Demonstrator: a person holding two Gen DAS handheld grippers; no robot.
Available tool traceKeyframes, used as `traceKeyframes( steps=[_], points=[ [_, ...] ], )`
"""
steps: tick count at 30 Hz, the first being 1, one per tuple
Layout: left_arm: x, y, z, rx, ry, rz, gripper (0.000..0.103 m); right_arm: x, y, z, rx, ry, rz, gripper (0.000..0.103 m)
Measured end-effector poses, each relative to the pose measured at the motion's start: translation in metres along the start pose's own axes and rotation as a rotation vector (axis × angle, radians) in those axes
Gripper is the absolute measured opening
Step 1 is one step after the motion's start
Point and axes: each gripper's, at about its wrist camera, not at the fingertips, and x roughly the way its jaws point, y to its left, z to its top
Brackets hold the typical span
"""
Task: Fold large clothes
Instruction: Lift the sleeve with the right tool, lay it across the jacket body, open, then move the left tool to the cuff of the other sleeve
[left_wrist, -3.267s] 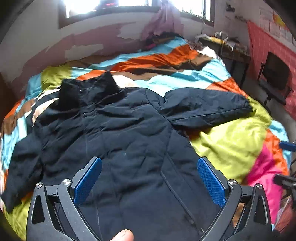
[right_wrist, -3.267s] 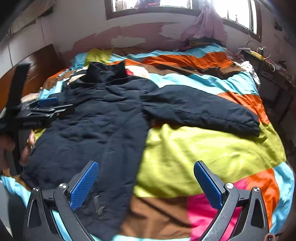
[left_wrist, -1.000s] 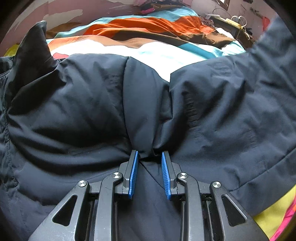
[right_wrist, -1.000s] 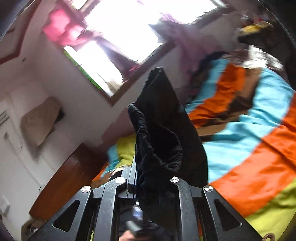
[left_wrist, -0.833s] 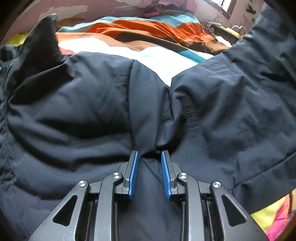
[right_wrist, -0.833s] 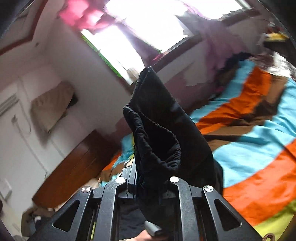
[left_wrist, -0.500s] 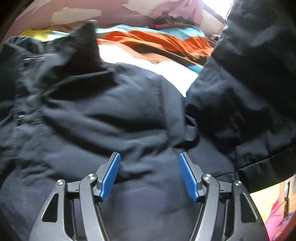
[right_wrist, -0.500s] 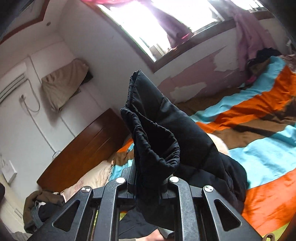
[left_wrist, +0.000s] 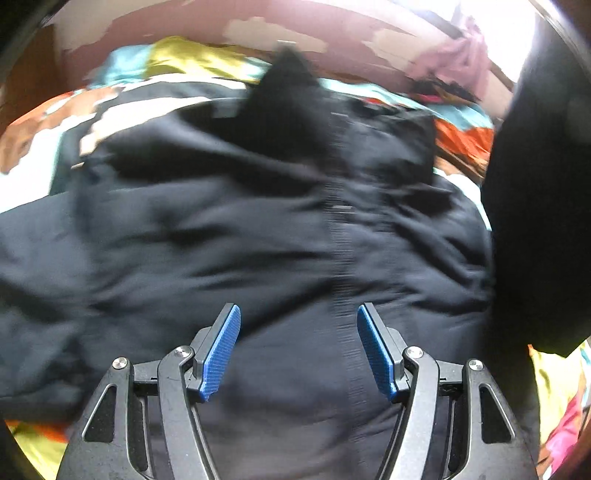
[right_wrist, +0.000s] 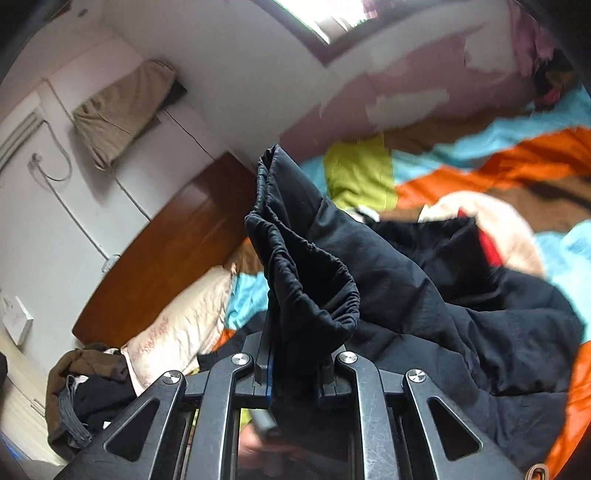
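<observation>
Black jacket (left_wrist: 258, 240) spread on bed (right_wrist: 517, 166), zipper running near to far | left gripper (left_wrist: 299, 347) half open, empty, above | right gripper (right_wrist: 295, 384) clamped on sleeve cuff (right_wrist: 306, 280), raised right of body.

No readable text, label, brand, number or sign is seen in either view. The left wrist view is blurred by motion, and nothing is printed on the surfaces shown in the right wrist view.
</observation>
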Motion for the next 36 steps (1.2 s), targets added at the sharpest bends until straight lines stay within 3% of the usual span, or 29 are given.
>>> traceKeyframes(
  steps=[3,10,13,14,15,18,20,25,29,32,36],
  points=[
    [-0.016,0.04,-0.007,-0.052,-0.008,0.024,0.06,0.045,-0.007,-0.013,0.023,0.046,-0.017,0.015],
    [-0.037,0.096,-0.025,-0.152,0.004,0.021,0.06,0.13,-0.017,-0.054,0.017,0.186,-0.092,0.021],
    [-0.042,0.111,-0.029,-0.177,0.013,0.017,0.06,0.152,-0.022,-0.07,0.059,0.249,-0.078,0.043],
    [-0.043,0.114,-0.029,-0.187,0.016,0.01,0.06,0.155,-0.022,-0.075,0.062,0.261,-0.08,0.057],
    [-0.044,0.116,-0.03,-0.196,0.019,0.0,0.06,0.154,-0.019,-0.078,0.055,0.261,-0.072,0.062],
    [-0.048,0.113,-0.031,-0.192,0.02,-0.022,0.06,0.134,-0.007,-0.081,0.011,0.261,-0.037,0.066],
    [-0.048,0.106,-0.029,-0.177,0.018,-0.049,0.06,0.112,-0.001,-0.08,-0.051,0.25,-0.058,0.066],
    [-0.039,0.073,-0.023,-0.111,0.024,-0.102,0.06,0.068,-0.008,-0.078,-0.17,0.219,-0.268,0.07],
    [-0.021,0.05,-0.024,-0.037,0.049,-0.04,0.06,0.042,-0.046,-0.084,-0.244,0.188,-0.562,0.068],
    [-0.009,0.044,-0.026,-0.034,0.053,-0.024,0.06,0.046,-0.074,-0.095,-0.242,0.211,-0.643,0.044],
    [0.003,0.049,-0.029,-0.028,0.079,0.005,0.06,0.06,-0.106,-0.11,-0.178,0.199,-0.685,0.044]
  ],
)
